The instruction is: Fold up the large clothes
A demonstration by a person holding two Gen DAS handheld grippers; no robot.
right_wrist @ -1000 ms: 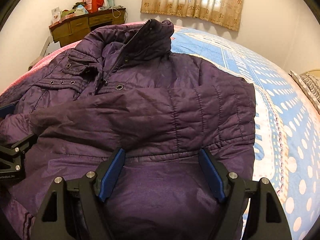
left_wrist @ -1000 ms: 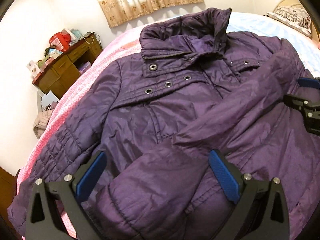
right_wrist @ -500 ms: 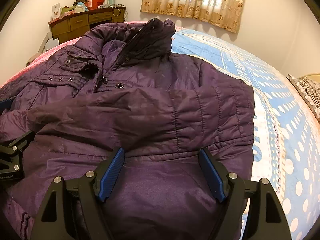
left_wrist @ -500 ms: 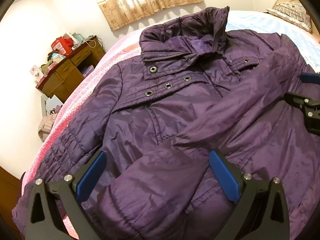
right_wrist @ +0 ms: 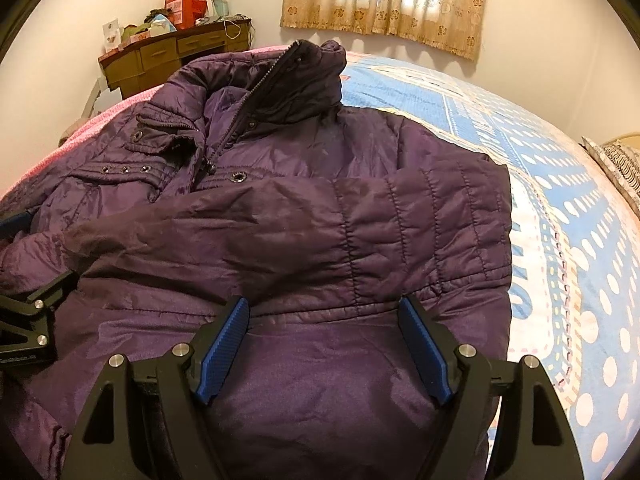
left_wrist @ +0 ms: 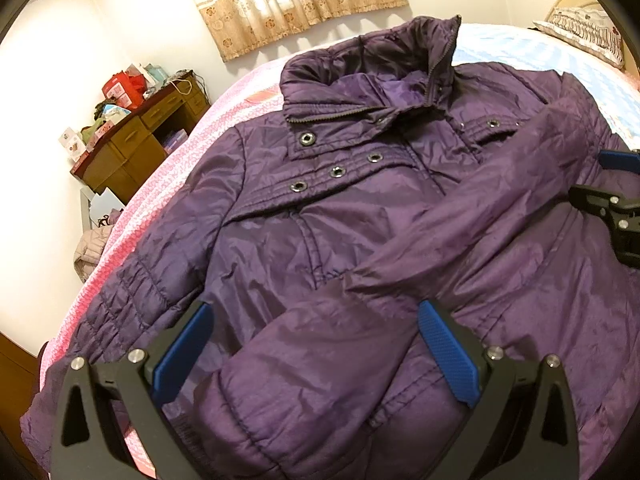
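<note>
Bedroom walls, a patterned curtain (right_wrist: 384,0) and a cluttered wooden desk (left_wrist: 136,148) frame the bed (right_wrist: 560,240) where our purple jacket (left_wrist: 360,220) lies front-up, collar (right_wrist: 296,80) toward twelve o'clock. One sleeve (right_wrist: 280,232) is already laid across the chest; the other sleeve (left_wrist: 132,292) runs out toward eight o'clock in the left view, not yet folded in.

We judge the step in hand to be the sleeve fold, half done. Our left gripper (left_wrist: 316,356) hangs with its jaws spread wide over a puffed bulge of the hem, clamping nothing. Our right gripper (right_wrist: 324,344) is likewise spread apart above the lower front, pads clear of the fabric as far as we can tell at this steep angle.

Next we would need the left gripper to reach toward eight o'clock, pinch that loose cuff and carry it across the chest.

Only the left view shows the unfolded sleeve and the pink blanket (left_wrist: 160,200). Only the right view shows the blue dotted cover (right_wrist: 580,300) and the folded sleeve's quilted shoulder.
</note>
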